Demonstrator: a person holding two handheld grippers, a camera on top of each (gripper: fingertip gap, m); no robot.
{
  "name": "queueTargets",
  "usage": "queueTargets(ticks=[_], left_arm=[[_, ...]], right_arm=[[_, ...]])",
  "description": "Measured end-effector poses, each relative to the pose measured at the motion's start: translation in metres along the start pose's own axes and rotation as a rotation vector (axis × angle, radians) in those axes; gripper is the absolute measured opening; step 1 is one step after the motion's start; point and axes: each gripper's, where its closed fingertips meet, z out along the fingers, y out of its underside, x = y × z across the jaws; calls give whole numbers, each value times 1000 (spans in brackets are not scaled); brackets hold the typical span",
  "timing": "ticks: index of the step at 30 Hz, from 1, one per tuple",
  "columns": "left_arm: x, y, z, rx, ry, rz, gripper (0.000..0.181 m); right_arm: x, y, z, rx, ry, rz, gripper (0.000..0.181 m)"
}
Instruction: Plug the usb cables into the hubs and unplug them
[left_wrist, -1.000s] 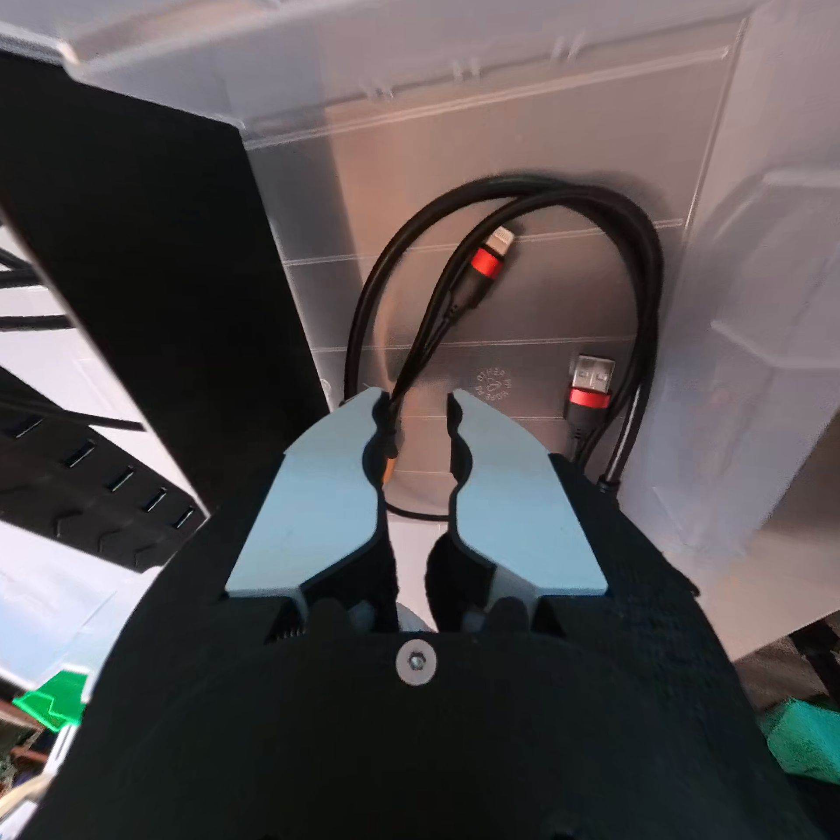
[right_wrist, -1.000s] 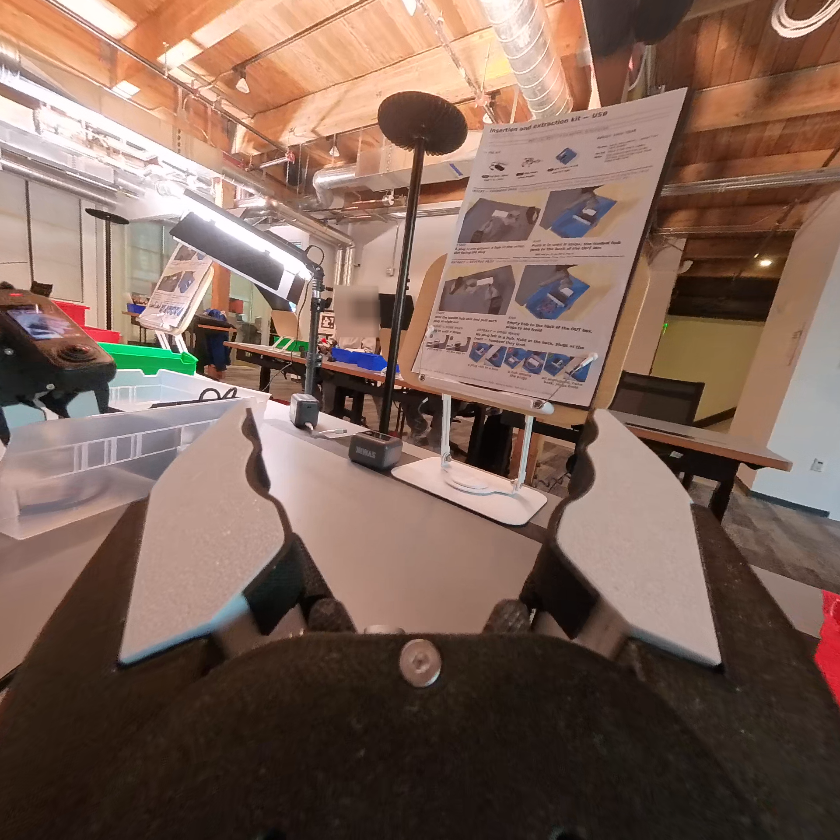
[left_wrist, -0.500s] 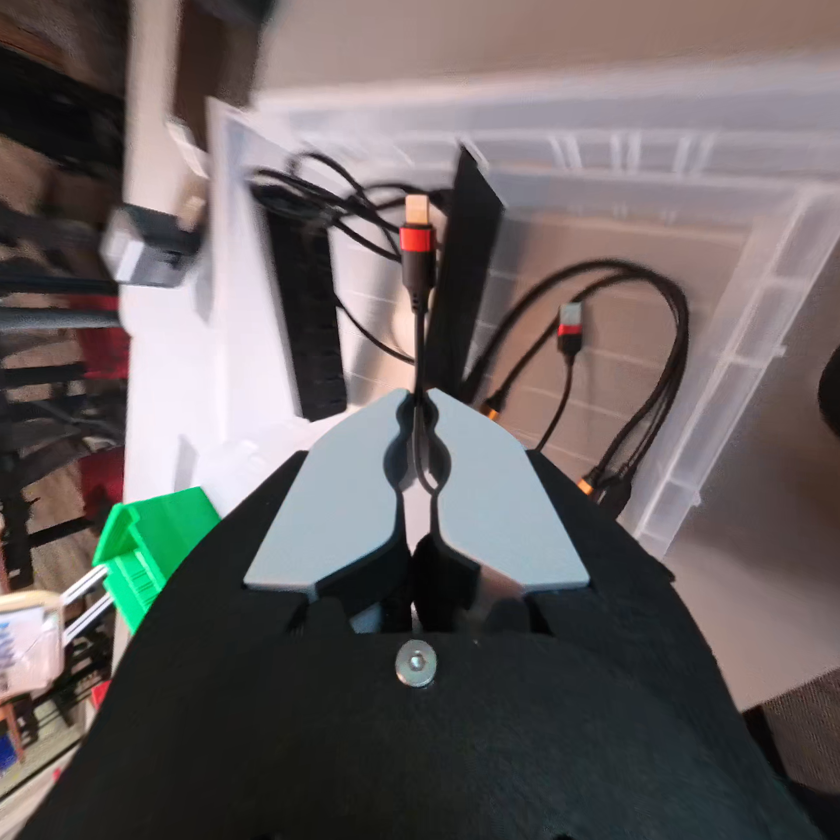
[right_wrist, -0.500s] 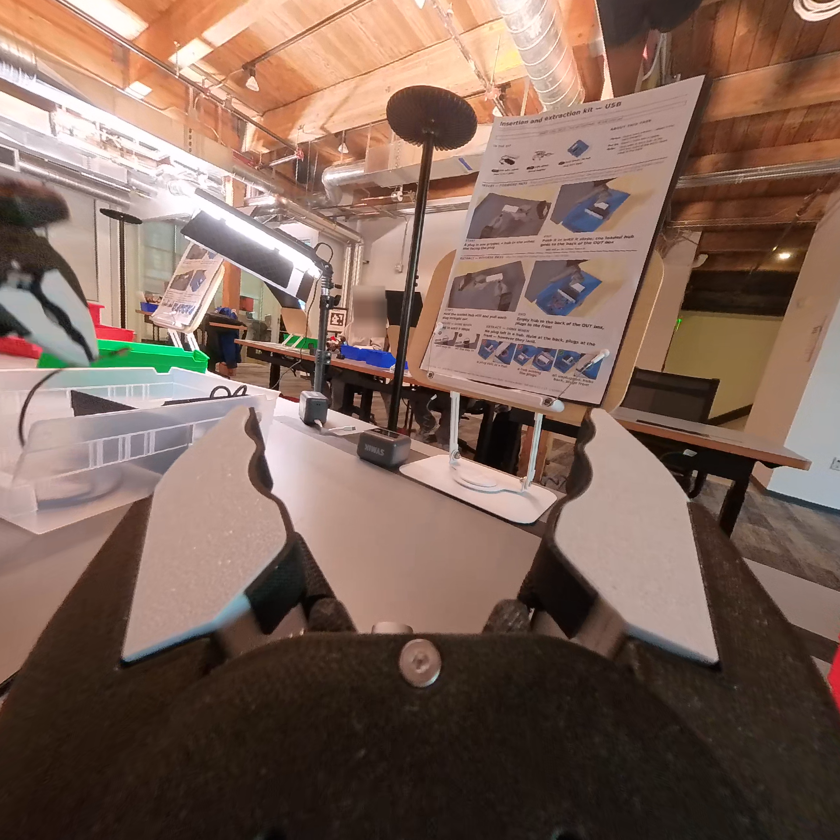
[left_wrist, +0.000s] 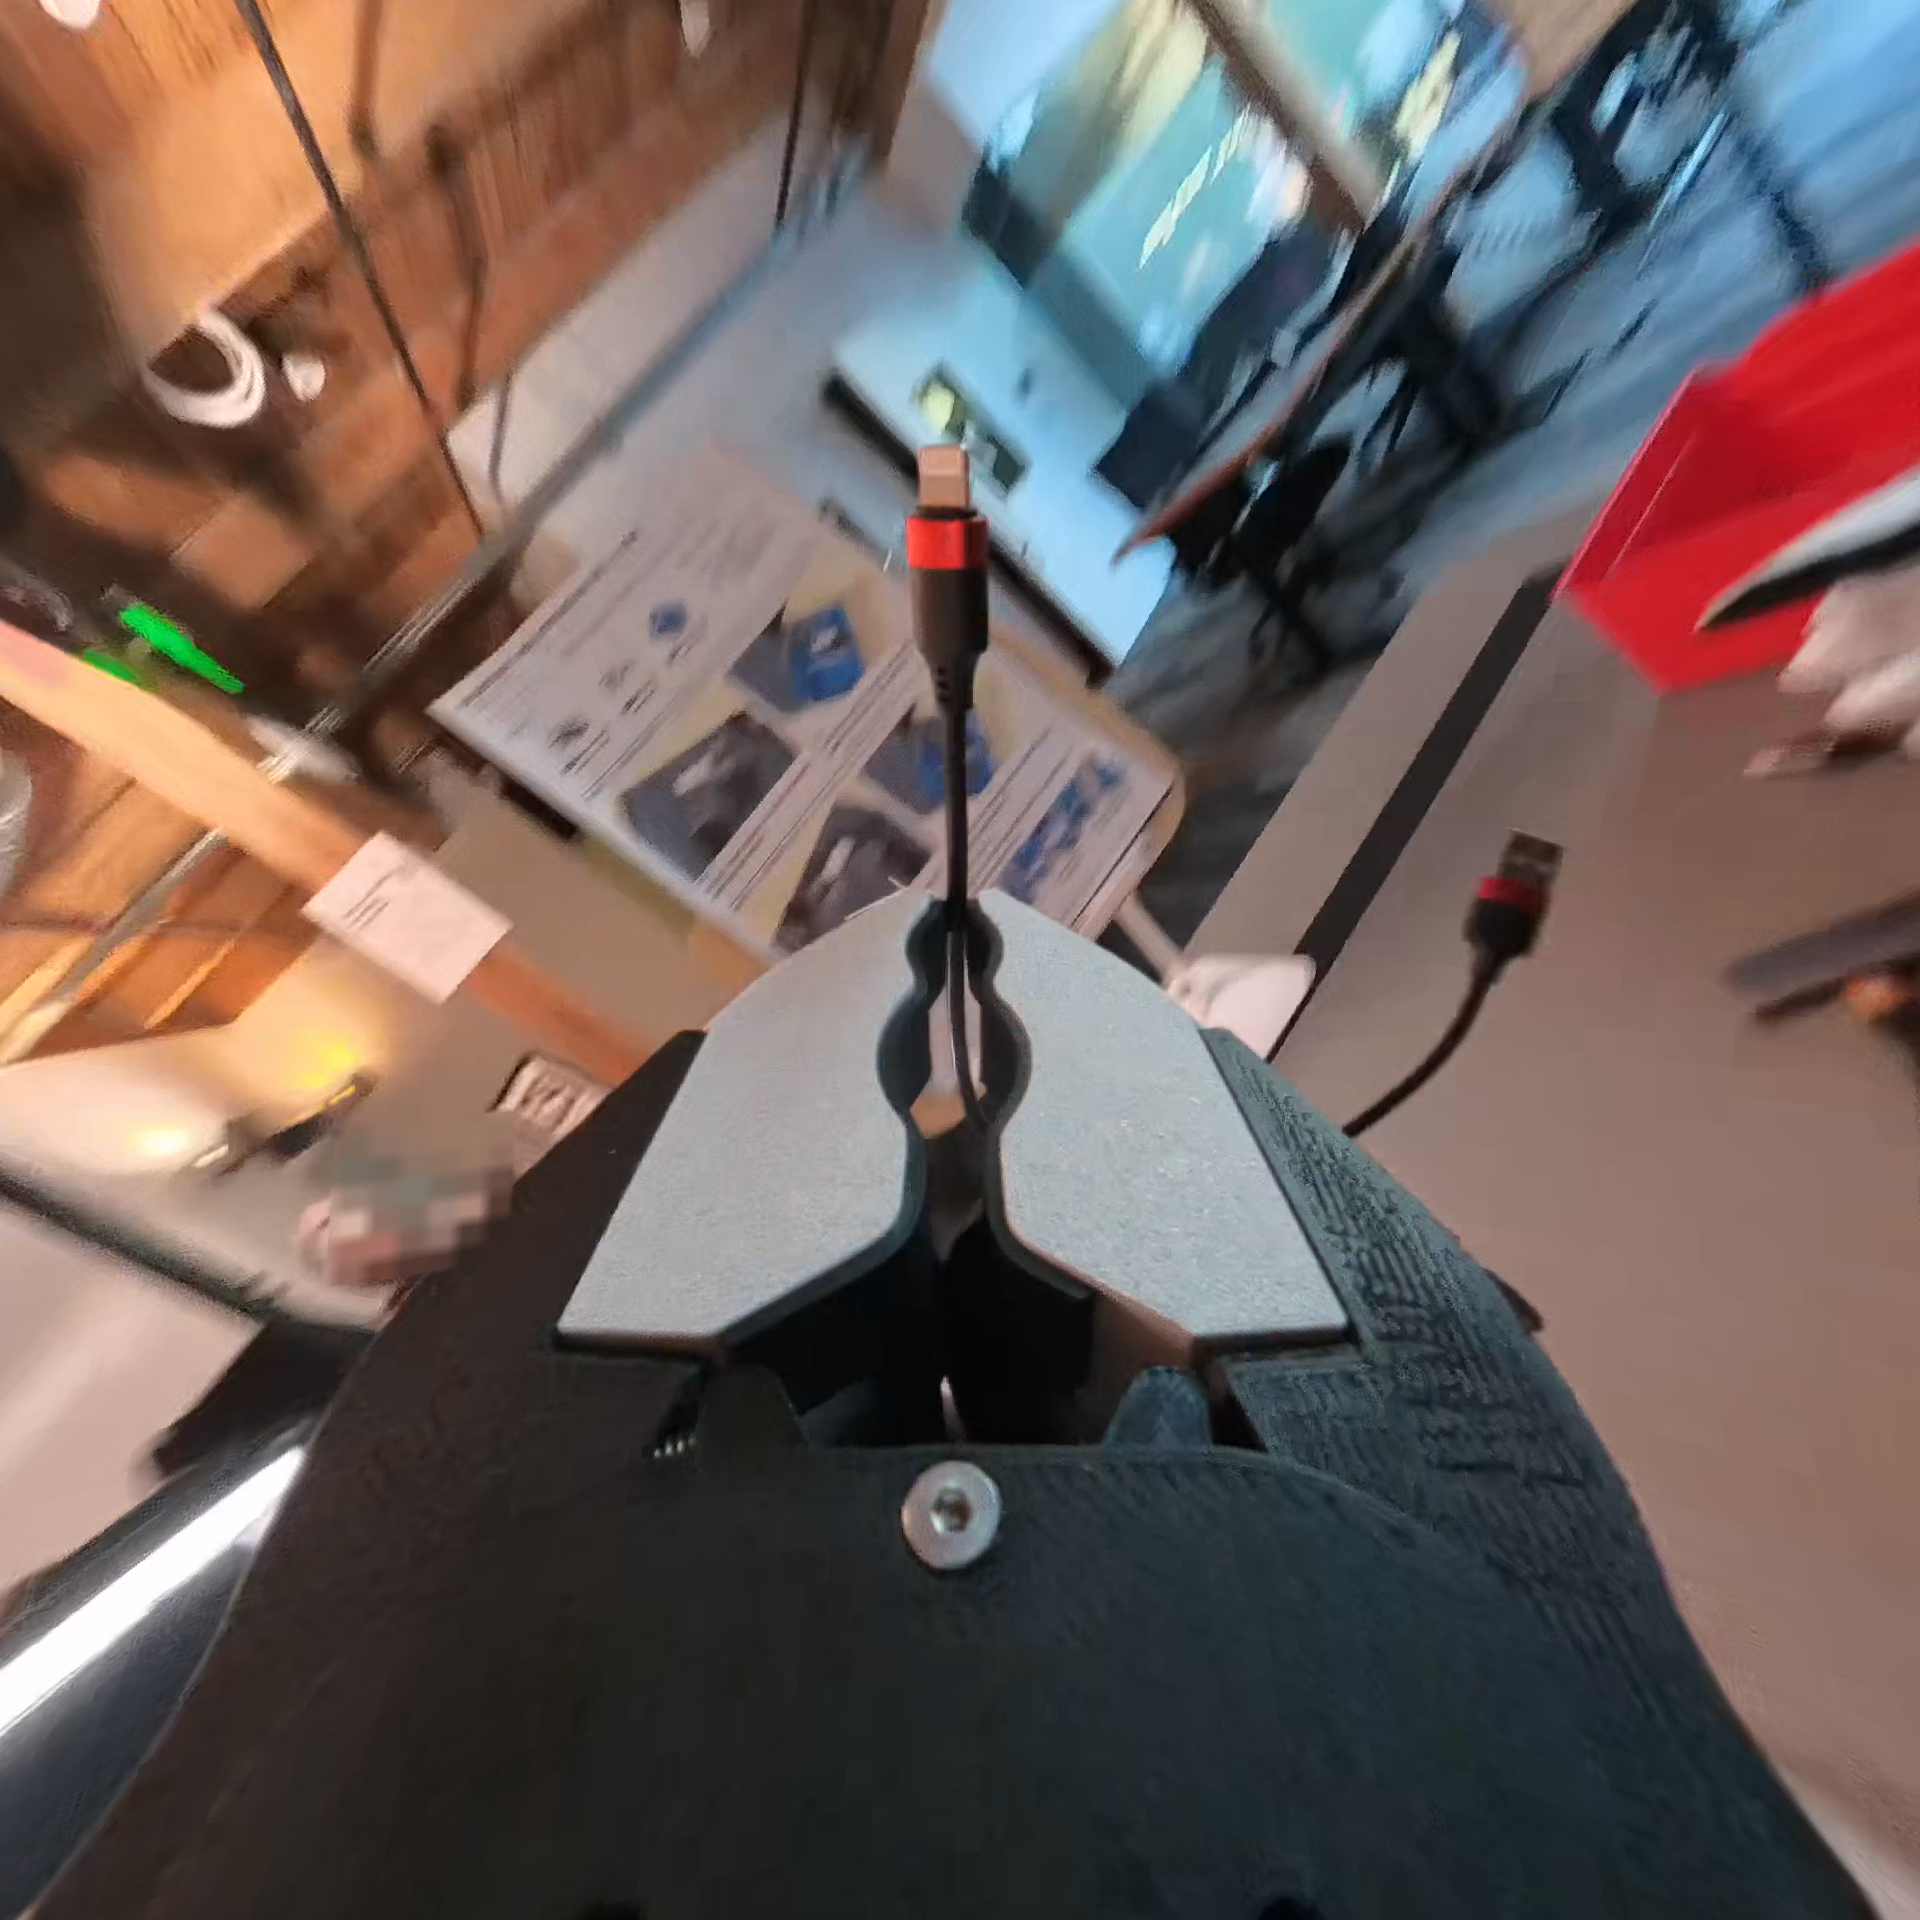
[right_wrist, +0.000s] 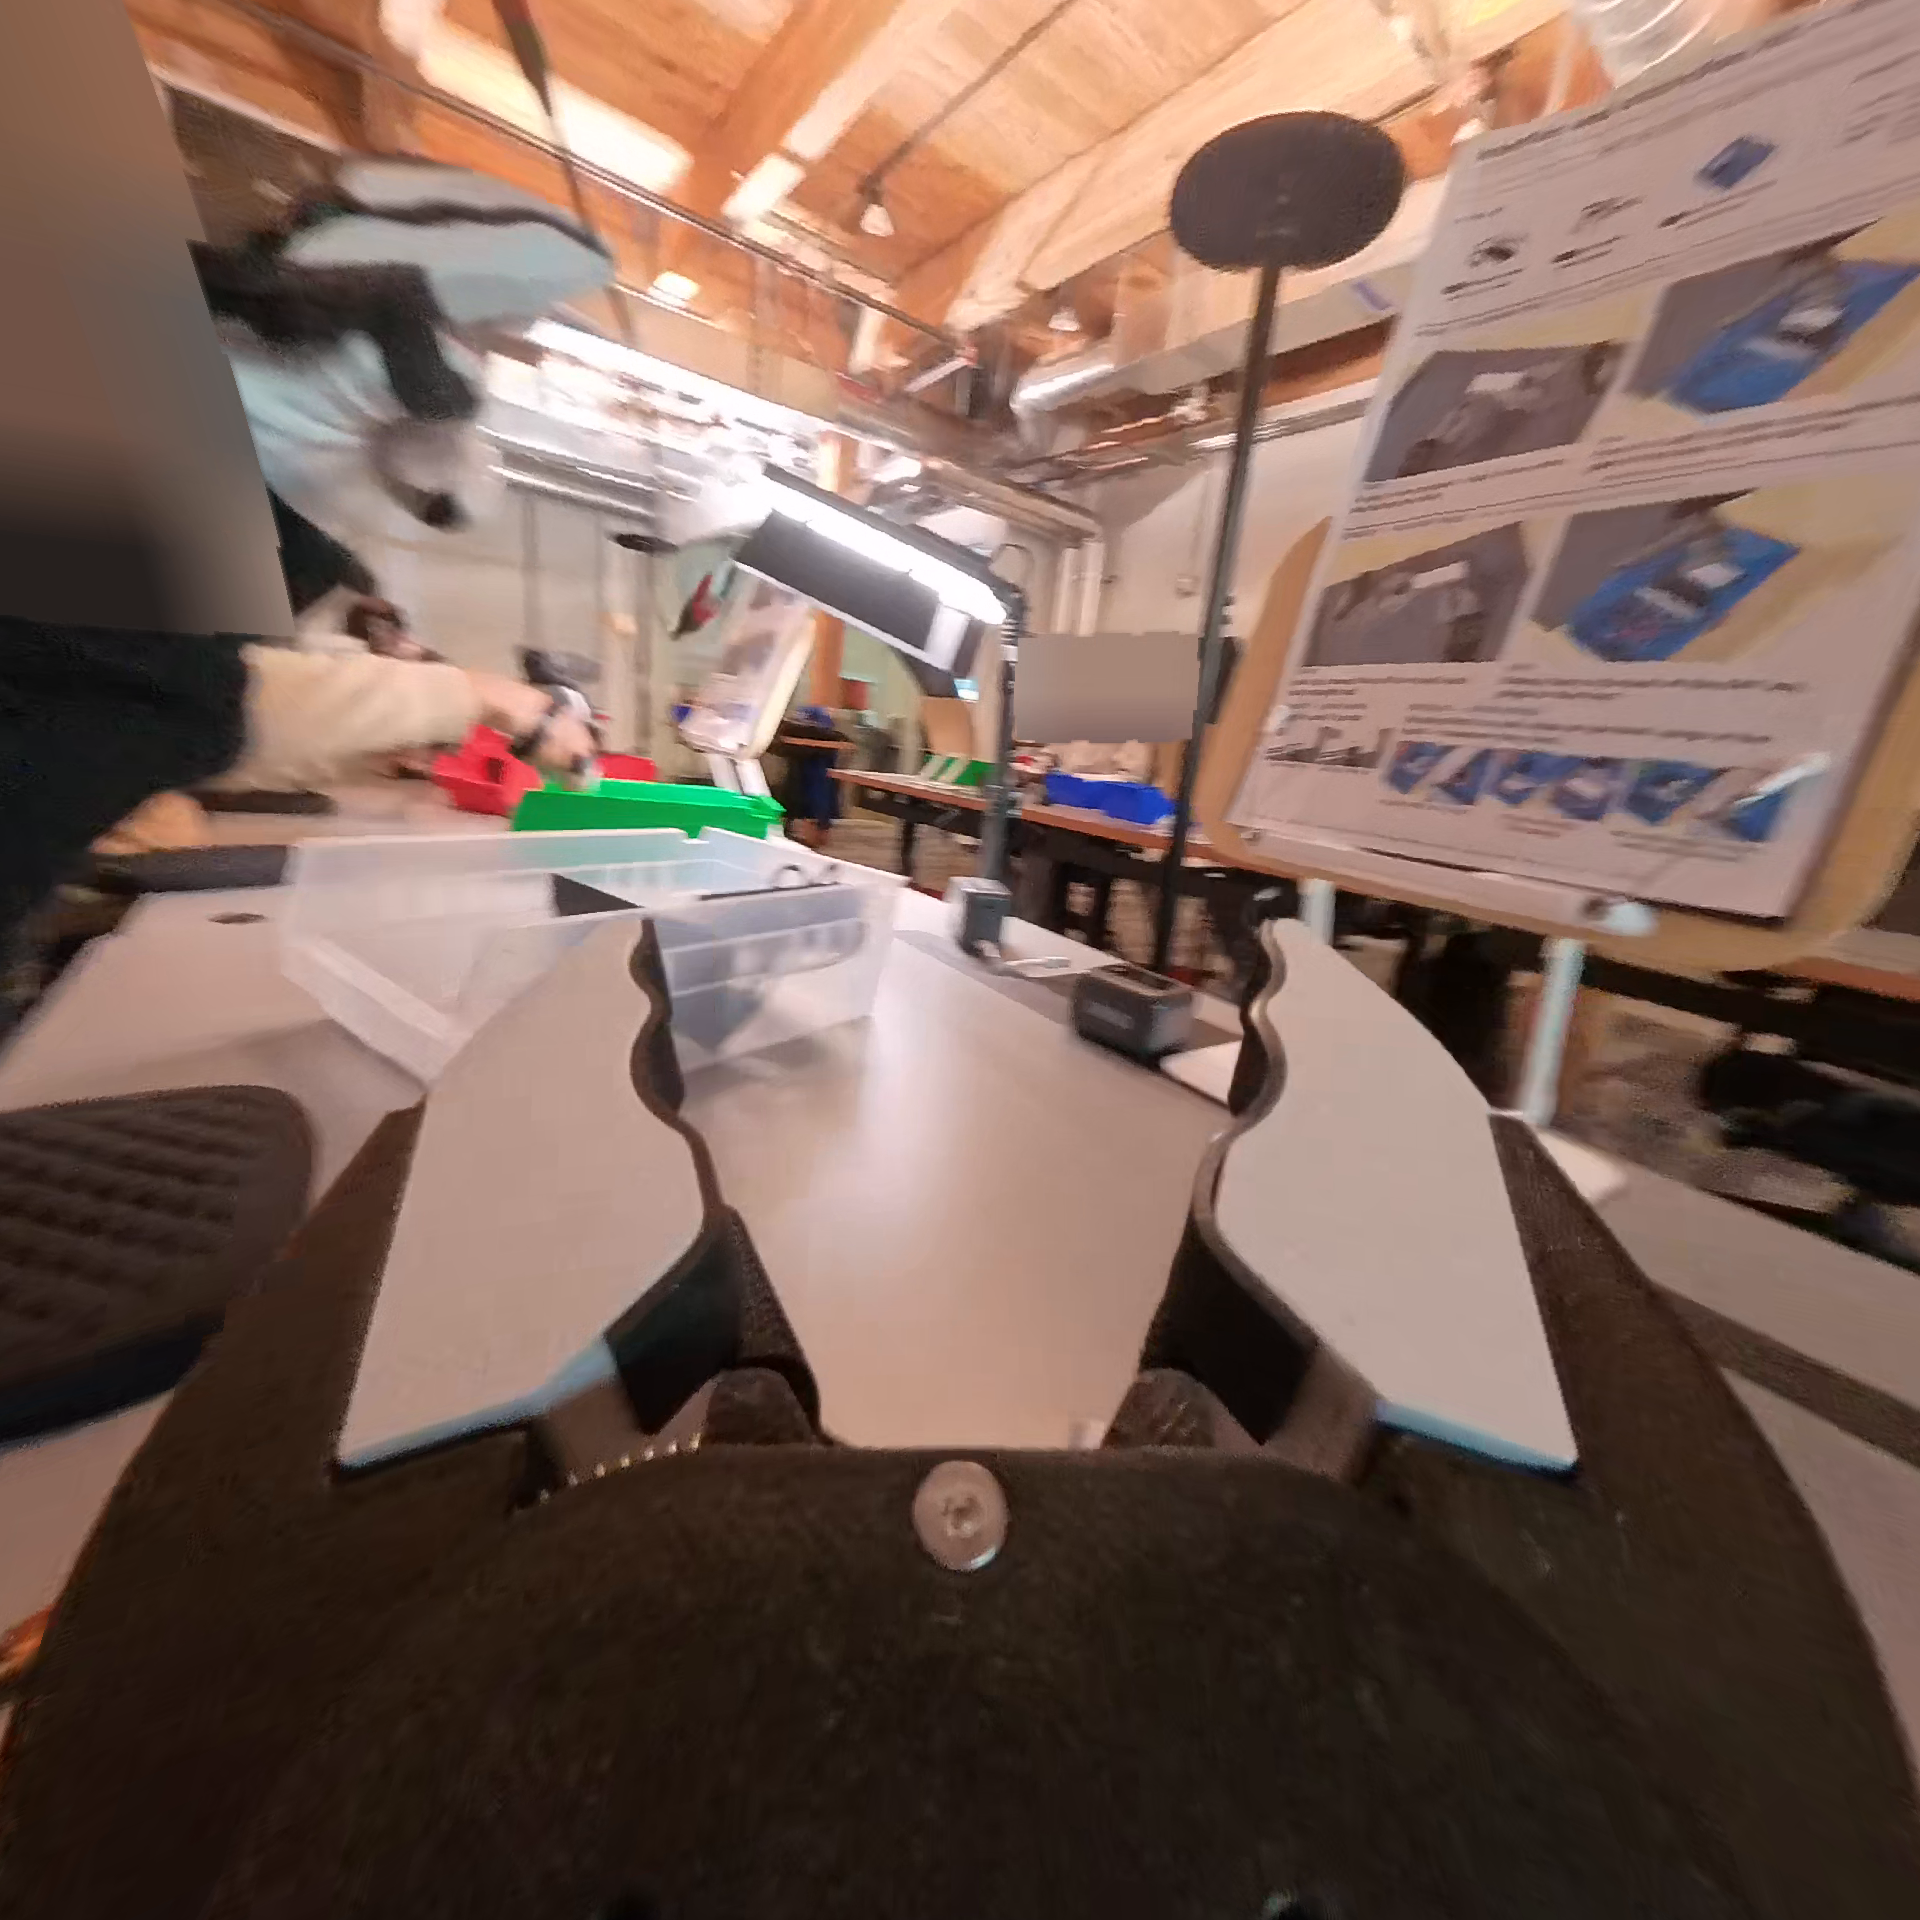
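In the left wrist view my left gripper (left_wrist: 954, 914) is shut on a thin black usb cable (left_wrist: 956, 810). The cable stands up out of the fingertips and ends in a small plug with a red collar (left_wrist: 943, 540). The cable's other plug (left_wrist: 1509, 904), also red-collared, dangles to the right. The left gripper is lifted high in the air and also shows blurred at the upper left of the right wrist view (right_wrist: 436, 260). My right gripper (right_wrist: 951, 997) is open and empty above the grey table (right_wrist: 935, 1195). A clear plastic bin (right_wrist: 582, 935) holds black hubs and cables.
An instruction board on a stand (right_wrist: 1621, 540) is at the right. A lamp (right_wrist: 883, 582) and a small grey box (right_wrist: 1132, 1013) stand behind the bin. Green (right_wrist: 644, 810) and red (right_wrist: 483, 774) bins sit at the far left. A person's arm (right_wrist: 343, 707) reaches there. A black chair back (right_wrist: 125, 1226) is at the near left. Tip to tip, the grippers are about 30 cm apart.
My left gripper closed on the cable in the bin and lifted it up and out, swinging toward the room. My right gripper turned left toward the bin and its jaws narrowed a little.
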Motion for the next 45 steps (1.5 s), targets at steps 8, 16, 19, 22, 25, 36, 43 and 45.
queueTargets(ticks=[8, 16, 19, 22, 25, 36, 43, 45], left_arm=[[90, 10, 73, 258, 40, -401, 3], [120, 65, 94, 206, -223, -572, 3], [125, 62, 95, 223, -218, -601, 3], [123, 54, 92, 243, -229, -611, 3], [122, 44, 89, 277, -225, -618, 3], [128, 16, 80, 393, -188, -632, 3], [126, 8, 76, 488, -136, -663, 4], [130, 4, 76, 564, -42, -697, 11]], right_arm=[[-58, 4, -1, -42, -409, 309, 100], [-64, 77, 11, -391, -324, 160, 91], [-53, 98, 15, -485, -214, 26, 99], [-41, 108, 16, -551, -122, -128, 93], [-43, 104, 19, -536, -86, -94, 82], [-41, 111, 19, -590, -36, -124, 37], [-13, 99, 7, -581, 67, -97, 7], [-9, 82, 5, -490, 64, 9, 7]])
